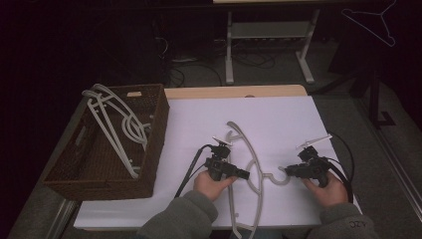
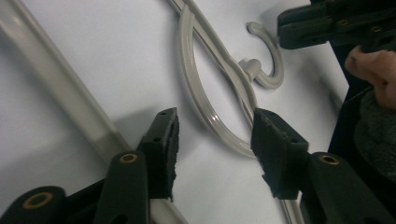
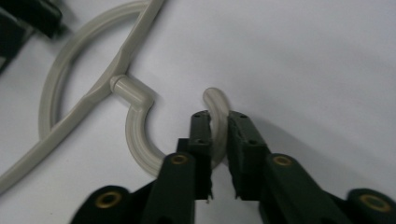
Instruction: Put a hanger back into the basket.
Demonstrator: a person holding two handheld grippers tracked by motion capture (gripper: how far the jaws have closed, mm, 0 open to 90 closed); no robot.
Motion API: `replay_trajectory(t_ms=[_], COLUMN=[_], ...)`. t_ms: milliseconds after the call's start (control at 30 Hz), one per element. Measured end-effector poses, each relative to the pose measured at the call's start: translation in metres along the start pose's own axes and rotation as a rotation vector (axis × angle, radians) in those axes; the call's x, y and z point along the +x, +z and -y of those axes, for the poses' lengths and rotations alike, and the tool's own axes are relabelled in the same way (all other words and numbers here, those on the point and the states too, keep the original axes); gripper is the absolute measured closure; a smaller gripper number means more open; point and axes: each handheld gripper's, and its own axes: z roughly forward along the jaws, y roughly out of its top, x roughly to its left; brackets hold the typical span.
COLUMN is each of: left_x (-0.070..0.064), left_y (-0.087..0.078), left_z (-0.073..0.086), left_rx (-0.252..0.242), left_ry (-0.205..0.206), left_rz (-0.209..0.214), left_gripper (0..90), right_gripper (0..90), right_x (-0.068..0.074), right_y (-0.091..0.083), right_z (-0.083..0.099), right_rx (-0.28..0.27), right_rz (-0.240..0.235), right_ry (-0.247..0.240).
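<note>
the right gripper (image 3: 219, 135) has its two black jaws pinched on the curved hook (image 3: 140, 135) of a pale grey plastic clothes hanger (image 1: 249, 169) that lies flat on the white sheet (image 1: 278, 119) covering the table. the left gripper (image 2: 215, 140) has its jaws spread wide, straddling the hanger's inner loop (image 2: 205, 107) near the neck, and contact with it cannot be told. each gripper is held in one of the person's hands, left hand (image 1: 211, 183) and right hand (image 1: 329, 190), in grey sleeves. well to the left sits a dark brown woven basket (image 1: 154, 149) holding more pale hangers (image 1: 117, 124) leaning upright.
</note>
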Motion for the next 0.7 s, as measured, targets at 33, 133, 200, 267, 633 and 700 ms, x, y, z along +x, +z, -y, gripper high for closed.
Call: replay_trajectory(t_ms=[33,133,200,267,633,700], left_x=[0.0,-0.001,-0.002,-0.004,-0.001,0.001], left_y=[0.002,0.005,0.006,0.008,0.015,0.016], left_z=[0.0,-0.002,-0.004,-0.005,-0.01,-0.011], left_rx=[0.007,-0.005,-0.006,-0.007,0.008,0.006], left_ry=[0.005,0.001,-0.002,-0.005,-0.061,-0.071], left_rz=[-0.007,-0.025,-0.043,-0.047,-0.003,0.008], left_gripper=[53.3,57.6,58.4,58.4,64.1,66.7], right_gripper=[74.5,69.3,68.8,70.6,76.3,76.9], right_x=[-0.001,-0.004,-0.005,-0.006,-0.01,-0.011], right_y=[-0.001,-0.002,0.001,0.003,0.003,0.003], right_z=[0.0,0.003,0.006,0.007,0.01,0.011], right_rx=[0.001,0.004,0.024,0.019,0.008,0.003], right_rz=[-0.005,-0.014,-0.023,-0.033,-0.09,-0.096], right_ry=[0.009,0.011,0.025,0.028,0.057,0.059])
